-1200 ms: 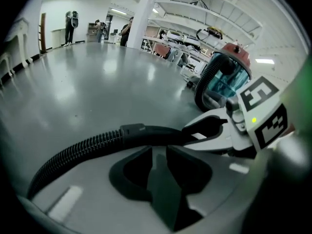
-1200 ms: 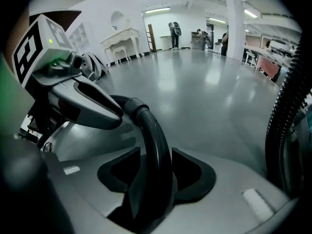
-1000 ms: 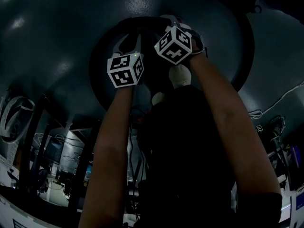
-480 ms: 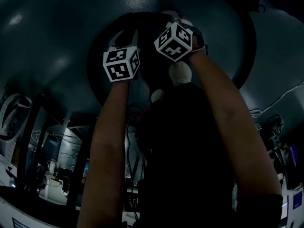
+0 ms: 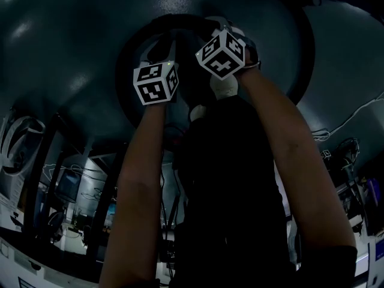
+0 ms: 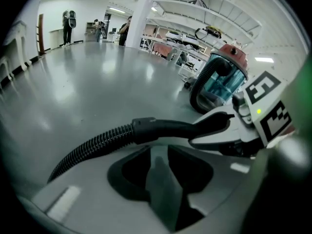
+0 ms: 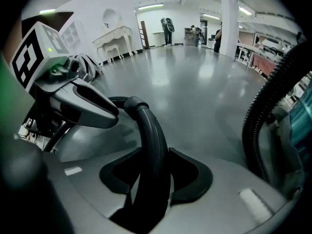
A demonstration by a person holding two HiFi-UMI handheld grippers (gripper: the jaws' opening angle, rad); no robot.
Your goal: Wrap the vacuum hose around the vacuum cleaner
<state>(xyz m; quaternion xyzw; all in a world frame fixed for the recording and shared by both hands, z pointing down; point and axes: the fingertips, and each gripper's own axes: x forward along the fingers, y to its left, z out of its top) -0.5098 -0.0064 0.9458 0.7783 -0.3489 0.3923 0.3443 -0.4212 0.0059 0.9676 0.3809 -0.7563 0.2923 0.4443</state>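
A: Progress check, quick: is the hose round the vacuum cleaner yet?

B: No. It stands on the floor, well apart beyond both grippers. The ribbed run trails off in a wide, loose loop, not snug on the body.

A: Grippers?

B: Jaws of the right gripper are clamped on the hose's curved tube. They've just been closing onto it, and the tube runs straight between them. On the left gripper the jaws are partly apart with nothing between. The cuff crosses just past its tips. Touching or not, can't tell.

A: Done versus left?

B: Done: free end is up off the floor, that's all. Left, I'd say: the whole wrap. Carry that end round the canister, pull in the slack, park the tube. Early stage.
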